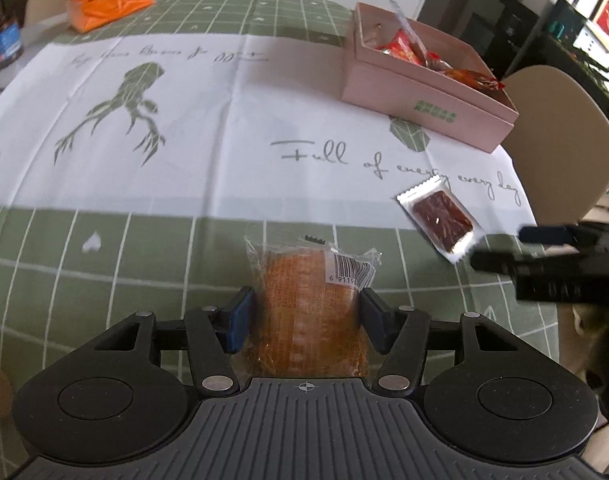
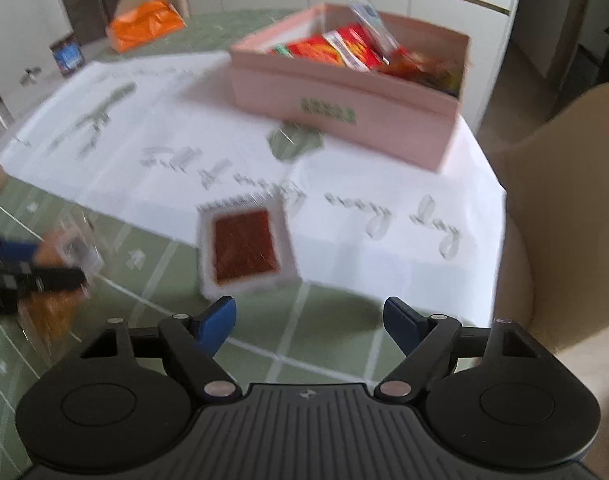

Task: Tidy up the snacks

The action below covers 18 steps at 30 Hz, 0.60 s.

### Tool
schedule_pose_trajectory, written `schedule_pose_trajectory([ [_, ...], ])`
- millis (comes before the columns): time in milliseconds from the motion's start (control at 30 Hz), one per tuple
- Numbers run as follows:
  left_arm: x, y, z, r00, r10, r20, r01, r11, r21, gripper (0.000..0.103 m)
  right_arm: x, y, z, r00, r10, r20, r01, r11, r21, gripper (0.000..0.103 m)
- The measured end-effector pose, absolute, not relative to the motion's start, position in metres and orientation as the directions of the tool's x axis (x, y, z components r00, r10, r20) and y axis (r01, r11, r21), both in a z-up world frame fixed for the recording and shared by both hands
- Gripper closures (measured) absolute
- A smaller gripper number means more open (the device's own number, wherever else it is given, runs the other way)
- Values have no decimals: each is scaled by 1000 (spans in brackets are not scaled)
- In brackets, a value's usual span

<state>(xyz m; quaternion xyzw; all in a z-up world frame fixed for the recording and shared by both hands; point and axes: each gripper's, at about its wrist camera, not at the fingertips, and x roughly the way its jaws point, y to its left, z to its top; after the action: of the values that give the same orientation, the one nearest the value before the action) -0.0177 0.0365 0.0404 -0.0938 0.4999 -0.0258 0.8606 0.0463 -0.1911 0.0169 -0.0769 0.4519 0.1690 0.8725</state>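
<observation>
Two claws over a table (image 1: 224,184): the left claw (image 1: 306,316) clamps an orange wafer packet (image 1: 310,312), its near end hidden. The right claw (image 2: 310,320) gapes near a blurred red snack packet (image 2: 244,246); a pink box (image 2: 344,100) hides most contents.

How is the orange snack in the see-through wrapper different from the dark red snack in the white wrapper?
The orange snack sits in a clear wrapper with a barcode sticker; the dark red snack has a white wrapper with a clear window. The orange snack is clamped between the left gripper's fingers; the dark red snack lies loose on the tablecloth, just ahead of the open right gripper. Both are sealed packets outside the pink box.
</observation>
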Motion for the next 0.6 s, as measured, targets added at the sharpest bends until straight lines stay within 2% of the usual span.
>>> schedule_pose_trajectory([
  [200, -25, 40, 38, 502, -148, -852, -67, 976, -209, 37, 68, -156, 17, 542, 236, -807, -409, 913, -8, 21],
  [333, -27, 40, 37, 507, -152, -849, -69, 974, -216, 37, 78, -139, 12, 532, 211, -820, -403, 915, -26, 31],
  [367, -28, 40, 37, 508, -153, -848, -69, 974, -217, 37, 77, -136, 12, 531, 209, -821, -410, 912, -32, 40],
  [400, -28, 40, 37, 509, -153, -847, -69, 974, -217, 37, 74, -135, 14, 527, 215, -822, -419, 907, -31, 44],
  [600, -30, 41, 37, 517, -160, -841, -64, 972, -224, 37, 50, -135, 16, 514, 206, -833, -443, 895, -53, 46],
])
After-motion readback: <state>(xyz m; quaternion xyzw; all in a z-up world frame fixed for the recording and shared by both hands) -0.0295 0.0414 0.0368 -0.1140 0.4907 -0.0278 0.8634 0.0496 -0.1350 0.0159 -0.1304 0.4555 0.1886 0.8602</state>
